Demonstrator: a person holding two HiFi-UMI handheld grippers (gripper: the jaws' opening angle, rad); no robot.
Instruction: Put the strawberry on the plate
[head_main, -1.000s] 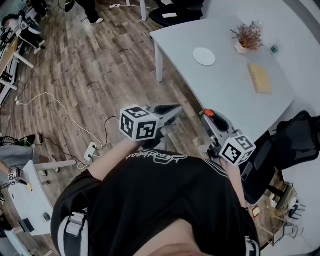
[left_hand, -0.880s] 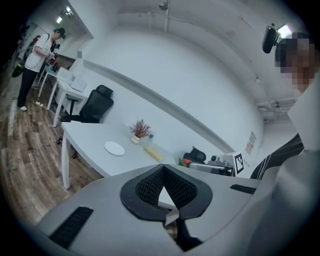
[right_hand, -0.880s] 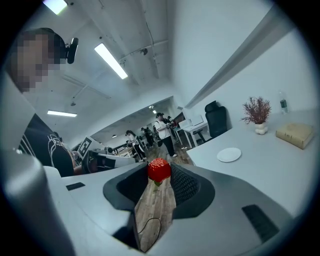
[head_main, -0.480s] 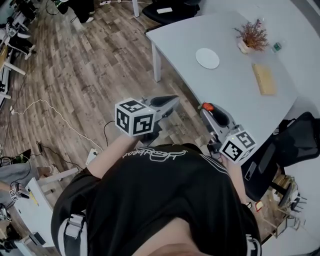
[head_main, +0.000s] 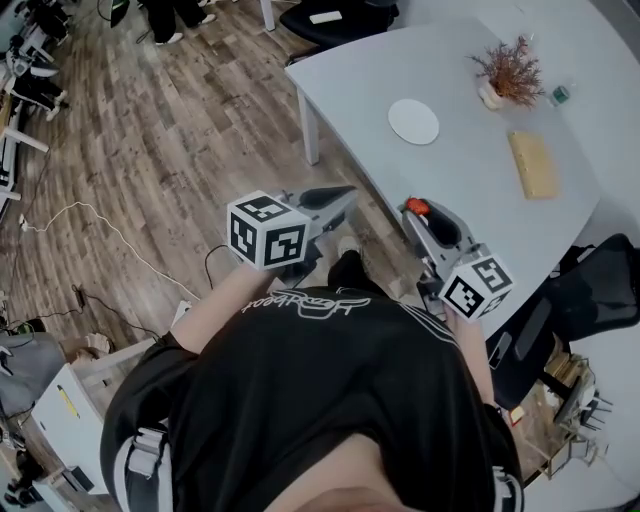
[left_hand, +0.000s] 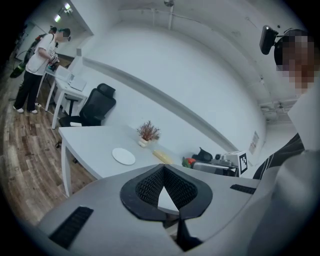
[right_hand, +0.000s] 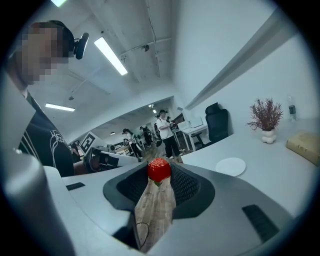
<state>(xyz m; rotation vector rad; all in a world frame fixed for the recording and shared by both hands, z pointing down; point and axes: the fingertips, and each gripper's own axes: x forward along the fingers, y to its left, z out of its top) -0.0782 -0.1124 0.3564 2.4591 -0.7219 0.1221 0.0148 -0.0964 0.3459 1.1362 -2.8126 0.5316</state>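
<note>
Pinching the strawberry in the right gripper, with the left gripper closed and empty, the person is seemingly carrying it and must next reach over the plate.

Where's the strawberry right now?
The strawberry is clamped at the tips of the right gripper, in the head view's right half, at the near edge of the table; the plate lies farther in.
</note>
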